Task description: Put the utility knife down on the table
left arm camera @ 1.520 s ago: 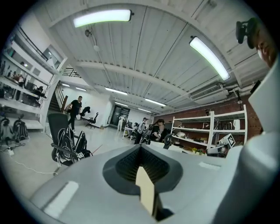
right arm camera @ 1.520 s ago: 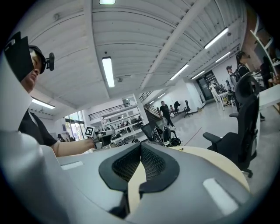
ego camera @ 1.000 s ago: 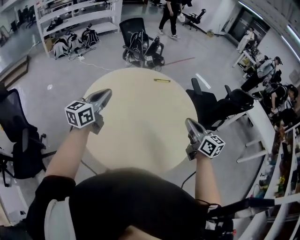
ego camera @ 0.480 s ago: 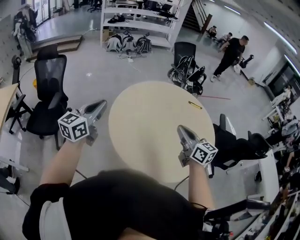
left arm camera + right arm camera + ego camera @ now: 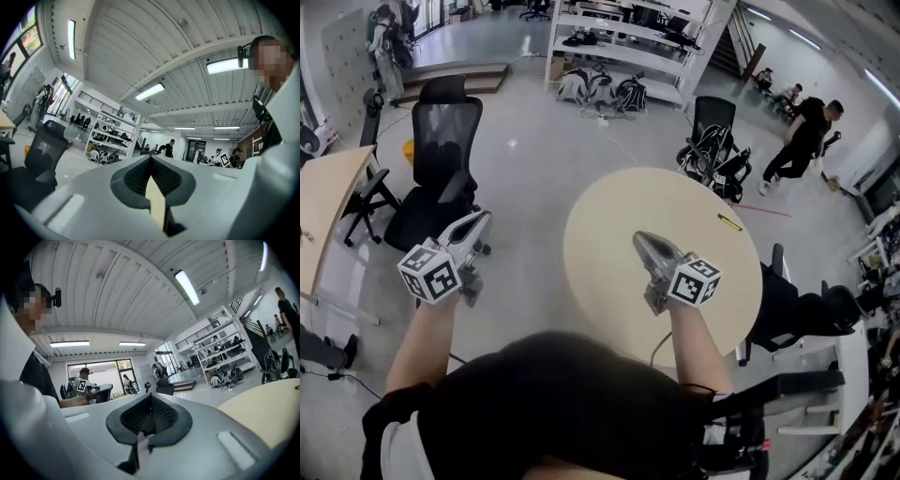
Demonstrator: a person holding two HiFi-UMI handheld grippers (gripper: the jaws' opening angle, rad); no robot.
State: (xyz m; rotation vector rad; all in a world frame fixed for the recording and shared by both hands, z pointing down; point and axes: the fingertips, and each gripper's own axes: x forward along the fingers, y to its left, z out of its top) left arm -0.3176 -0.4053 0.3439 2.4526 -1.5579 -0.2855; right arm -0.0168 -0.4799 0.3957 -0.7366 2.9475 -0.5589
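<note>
Utility knife point(image 5: 729, 222) flat on the round table point(image 5: 675, 202), small and yellow, out near the rim at two o'clock from the table's middle. Touched by neither tool. Right gripper point(image 5: 639, 239) level above the tabletop, left of the table's middle, nose toward eleven o'clock, with the knife well apart from its tip at about three o'clock. Seen from its own camera, jaws pressed fully together, right pads point(image 5: 164, 416) meeting along the centre line with nothing caught between them; only pale tabletop off at four o'clock. Left gripper point(image 5: 483, 217) off the table altogether, out at nine o'clock from the rim, level above the grey floor point(image 5: 534, 159), nose toward one o'clock. Closed just as tightly: ribbed pads point(image 5: 136, 176) shut edge to edge, empty. From that tip, knife far across at three o'clock, with the whole width of the table in between. Black office chair point(image 5: 441, 159) near the left gripper at eleven o'clock. White shelving point(image 5: 628, 37) far back at twelve o'clock in the head view, bags on the floor at its foot. Second black chair point(image 5: 712, 141), laden with gear, just beyond the table's far rim at about one o'clock. Standing person point(image 5: 802, 136) in dark clothes farther out at two o'clock.
</note>
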